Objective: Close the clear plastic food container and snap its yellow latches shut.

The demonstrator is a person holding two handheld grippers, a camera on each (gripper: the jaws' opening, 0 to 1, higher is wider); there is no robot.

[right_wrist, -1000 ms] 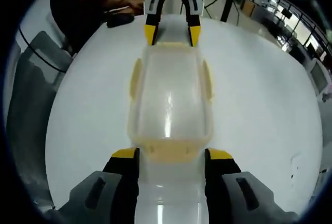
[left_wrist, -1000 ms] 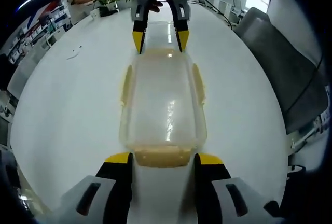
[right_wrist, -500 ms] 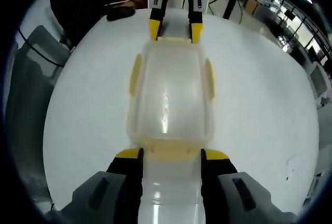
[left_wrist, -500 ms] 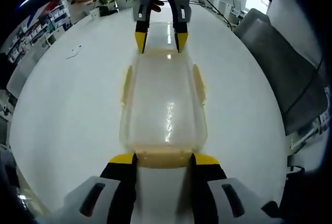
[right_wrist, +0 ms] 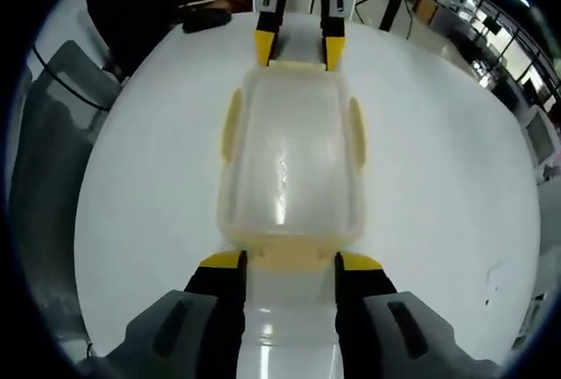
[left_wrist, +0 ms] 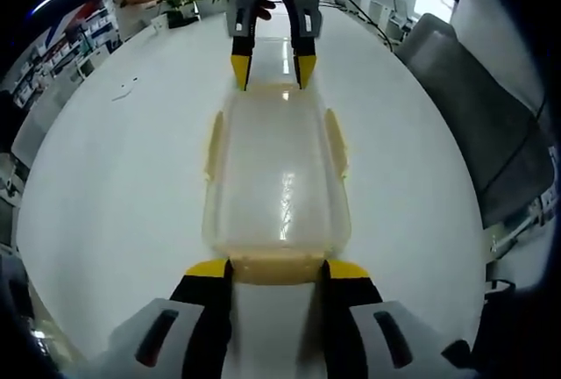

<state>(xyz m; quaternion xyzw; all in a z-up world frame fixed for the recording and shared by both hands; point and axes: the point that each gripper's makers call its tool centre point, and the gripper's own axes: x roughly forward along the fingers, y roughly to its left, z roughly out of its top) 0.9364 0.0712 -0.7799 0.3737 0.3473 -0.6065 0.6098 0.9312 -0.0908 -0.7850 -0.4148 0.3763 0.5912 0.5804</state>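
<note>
Both grippers' jaws have narrowed; left gripper (left_wrist: 276, 267) and right gripper (right_wrist: 290, 261) stand apart, bracketing end latches; clear container (left_wrist: 276, 177) rests lidded on white table (left_wrist: 114, 186); light, slippery, flexible; press latch tabs.

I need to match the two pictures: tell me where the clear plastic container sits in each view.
Left gripper view: the clear plastic container lies at centre, running from the left gripper up to the right gripper.
Right gripper view: the container lies at centre, between the right gripper below and the left gripper above.
Shared landmark: the white table.
</note>
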